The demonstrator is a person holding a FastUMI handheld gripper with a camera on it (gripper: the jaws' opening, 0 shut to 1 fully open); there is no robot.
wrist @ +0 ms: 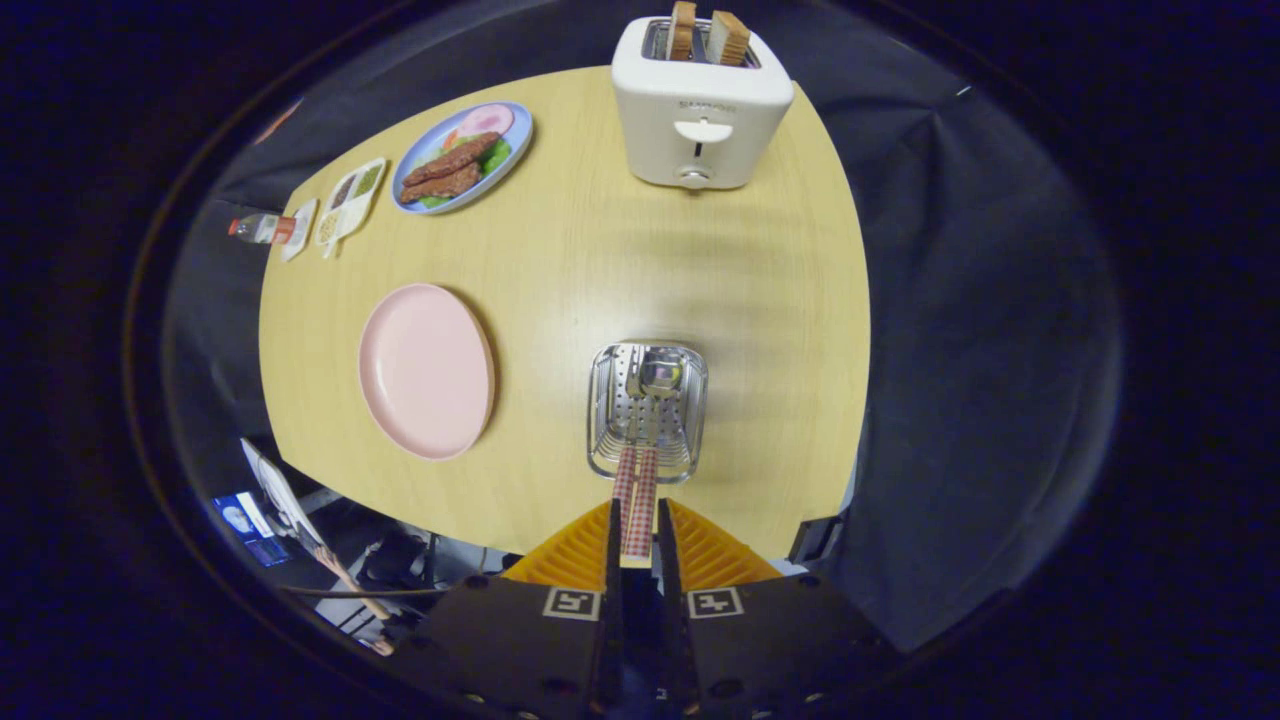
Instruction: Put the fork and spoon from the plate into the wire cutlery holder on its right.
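Wood table (600, 260) holds a bare pink plate (425, 370), and just to its right sits the wire cutlery holder (648, 410) with two checked handles poking out. The gripper (640, 545) pinches the spoon (642, 500), whose bowl is down inside beside the fork (624, 478). If the fingers pull back before letting go, I think the light holder could tip and spill both.

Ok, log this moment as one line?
tool: shut on checked handle | utensil head down in holder | plate: bare, left of holder | phase: lowering in

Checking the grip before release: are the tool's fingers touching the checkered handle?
Touching. The gripper view shows both fingers pressed against the checkered handle, no gap either side, its bowl end down inside the wire holder.
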